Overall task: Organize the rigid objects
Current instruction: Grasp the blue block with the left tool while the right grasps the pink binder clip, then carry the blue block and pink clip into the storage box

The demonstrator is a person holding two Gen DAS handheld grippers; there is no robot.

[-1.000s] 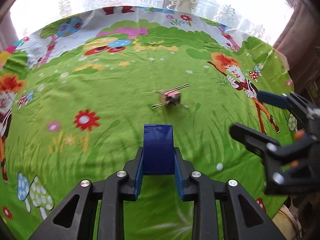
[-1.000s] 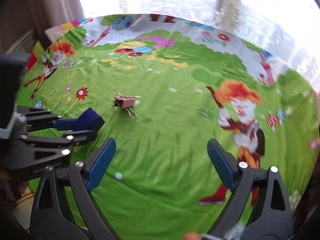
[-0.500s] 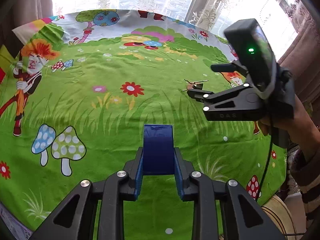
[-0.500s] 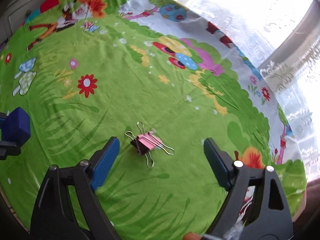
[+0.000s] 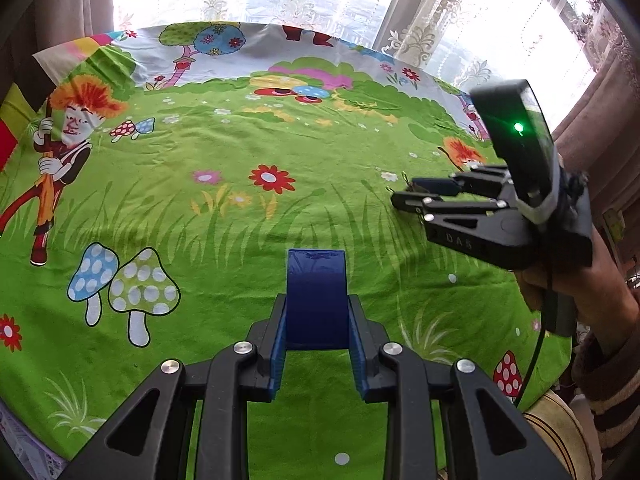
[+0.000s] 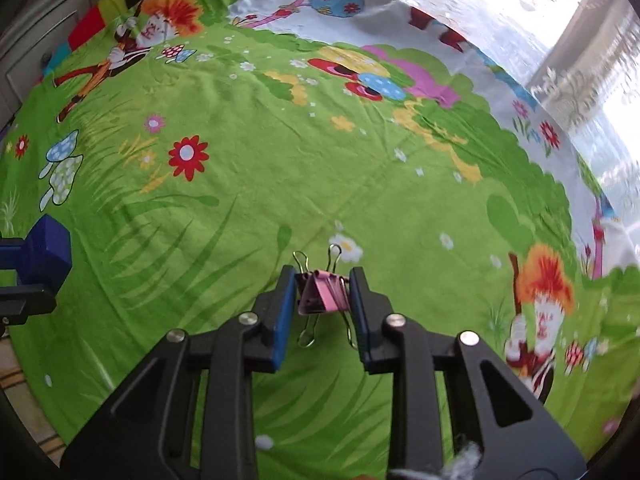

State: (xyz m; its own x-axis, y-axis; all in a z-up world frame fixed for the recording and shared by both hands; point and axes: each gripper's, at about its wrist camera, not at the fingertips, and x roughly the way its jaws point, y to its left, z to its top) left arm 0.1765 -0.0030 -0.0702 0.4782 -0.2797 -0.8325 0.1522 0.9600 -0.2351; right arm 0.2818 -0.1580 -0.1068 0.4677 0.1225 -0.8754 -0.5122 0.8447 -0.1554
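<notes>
My left gripper [image 5: 316, 320] is shut on a dark blue block [image 5: 315, 292] and holds it above the green cartoon cloth. The block also shows at the left edge of the right wrist view [image 6: 46, 250]. My right gripper [image 6: 322, 292] is shut on a pink binder clip [image 6: 322, 294] with wire handles, low over the cloth. In the left wrist view the right gripper [image 5: 404, 196] is at the right, its tips down at the cloth; the clip is mostly hidden there.
The table is covered by a green cartoon cloth [image 5: 240, 208] with mushrooms and flowers. A curtained window runs behind the far edge. The person's hand and striped sleeve [image 5: 600, 320] are at the right. A cabinet [image 6: 36, 52] stands at far left.
My right gripper moved down over the pink binder clip and closed from wide open onto it. My left gripper swung left with the blue block still held.
</notes>
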